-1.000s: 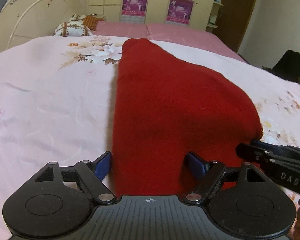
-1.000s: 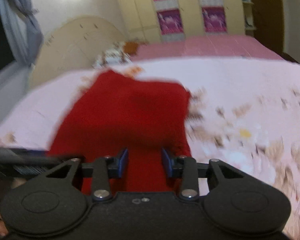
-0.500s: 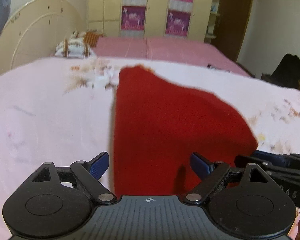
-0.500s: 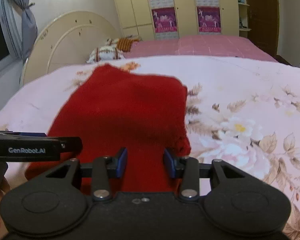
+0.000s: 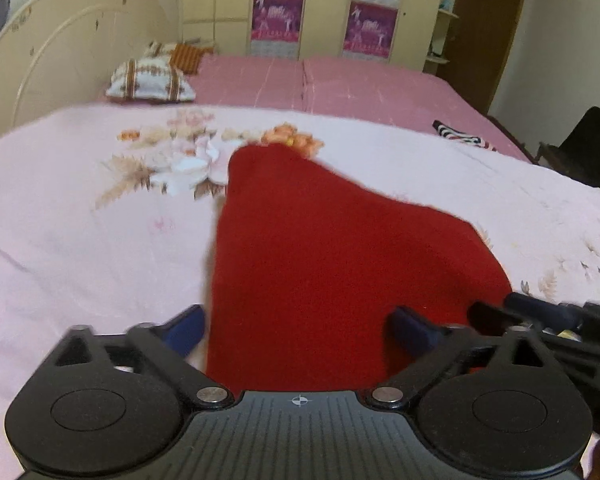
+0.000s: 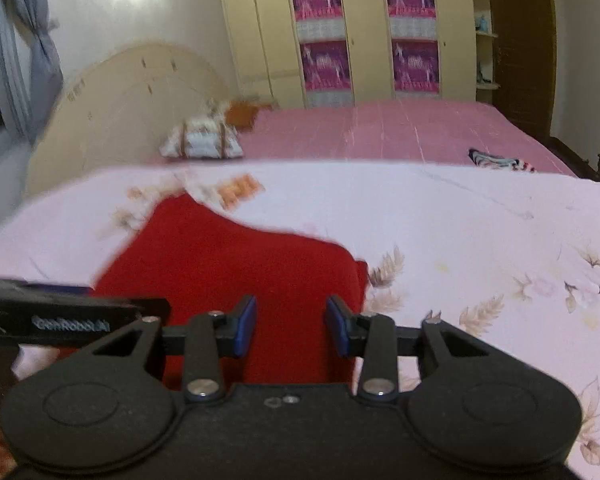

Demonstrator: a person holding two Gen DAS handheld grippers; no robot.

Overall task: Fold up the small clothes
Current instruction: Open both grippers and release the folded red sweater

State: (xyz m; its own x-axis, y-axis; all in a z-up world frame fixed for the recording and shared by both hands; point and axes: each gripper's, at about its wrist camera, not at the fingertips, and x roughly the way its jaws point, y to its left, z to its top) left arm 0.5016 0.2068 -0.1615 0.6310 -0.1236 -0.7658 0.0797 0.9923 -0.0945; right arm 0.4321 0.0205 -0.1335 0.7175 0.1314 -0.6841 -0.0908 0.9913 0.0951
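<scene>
Red knit garment [image 5: 332, 264], roughly triangular

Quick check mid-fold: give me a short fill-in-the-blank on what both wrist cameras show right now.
1. The garment on the floral sheet is ____ in colour.
2. Both the left gripper and the right gripper have their jaws ____.
3. The far bed's cover is plain ____.
4. A patterned ____ lies by the headboard.

Missing words: red; open; pink; pillow
</scene>
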